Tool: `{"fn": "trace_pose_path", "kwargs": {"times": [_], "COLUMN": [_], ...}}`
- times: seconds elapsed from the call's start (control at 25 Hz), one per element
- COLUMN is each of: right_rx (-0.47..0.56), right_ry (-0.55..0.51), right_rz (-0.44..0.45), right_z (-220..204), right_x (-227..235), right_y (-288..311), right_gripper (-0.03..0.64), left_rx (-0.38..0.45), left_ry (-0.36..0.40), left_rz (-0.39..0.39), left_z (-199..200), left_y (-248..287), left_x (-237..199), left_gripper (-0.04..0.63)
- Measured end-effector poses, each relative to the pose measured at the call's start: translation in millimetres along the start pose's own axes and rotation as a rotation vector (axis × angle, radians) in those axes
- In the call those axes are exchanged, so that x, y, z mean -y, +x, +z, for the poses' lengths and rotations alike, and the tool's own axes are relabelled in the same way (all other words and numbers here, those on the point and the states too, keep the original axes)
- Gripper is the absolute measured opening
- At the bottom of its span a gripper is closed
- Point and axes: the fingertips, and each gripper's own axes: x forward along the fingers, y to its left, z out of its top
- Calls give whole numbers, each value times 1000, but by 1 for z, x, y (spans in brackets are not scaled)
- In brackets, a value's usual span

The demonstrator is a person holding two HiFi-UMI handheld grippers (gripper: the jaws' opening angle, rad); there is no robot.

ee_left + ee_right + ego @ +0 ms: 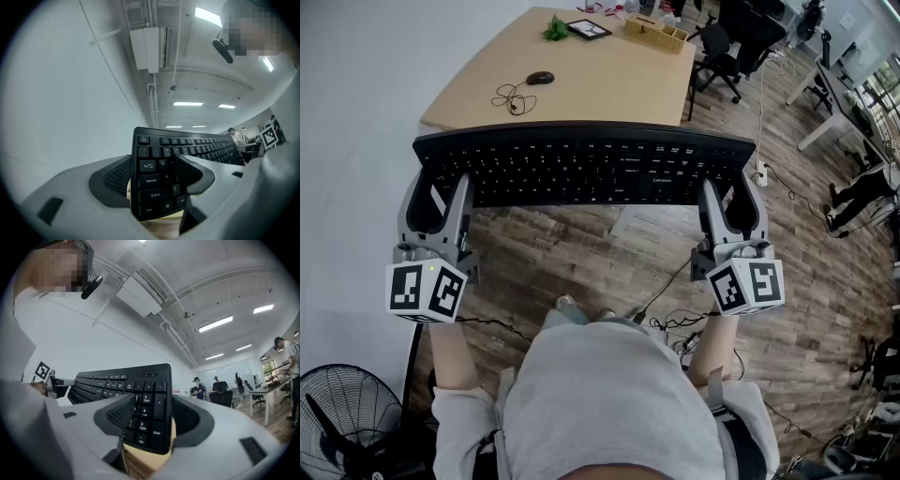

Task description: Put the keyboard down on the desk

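1. Position of the item: the keyboard point(581, 164) is held in the air, keys up and roughly level. It is just short of the near edge of the desk point(609, 89) and is carried over the wooden floor point(581, 253). No part of it is seen resting on the desk.

2. Left tool point(439, 187): it is clamped on the left end of the keyboard. In the left gripper view one jaw lies across the key face beside the letter keys and the other against the back.

3. Right tool point(731, 192): it is pinching the right end at the number pad, one jaw on each face.

4. Step in hand, as judged: transport to the desk, with lowering and release not yet begun.

5. Recommended conduct:
   - Both ends should be advanced together, so that no twist is put into the long body.
   - The bare near part of the desk should be chosen, short of the mouse point(540, 77) and its cable point(514, 97).
   - The underside should be brought down flat rather than on one edge.
   - The jaws should be spread only once the weight is taken by the desk, both sides at once.

6. Risk noted: uneven release could tip the keyboard off the near edge.
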Motion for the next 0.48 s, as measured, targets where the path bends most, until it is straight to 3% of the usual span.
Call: {"fn": "trace_pose_path", "kwargs": {"times": [0.48], "right_rx": [3], "right_ry": [-3], "right_rz": [-27], "right_z": [8], "right_x": [-4], "right_y": [-5], "right_gripper": [239], "left_rx": [-5], "left_ry": [0], "left_rz": [-25], "left_z": [8], "left_y": [3], "left_x": [-2], "left_gripper": [265]}}
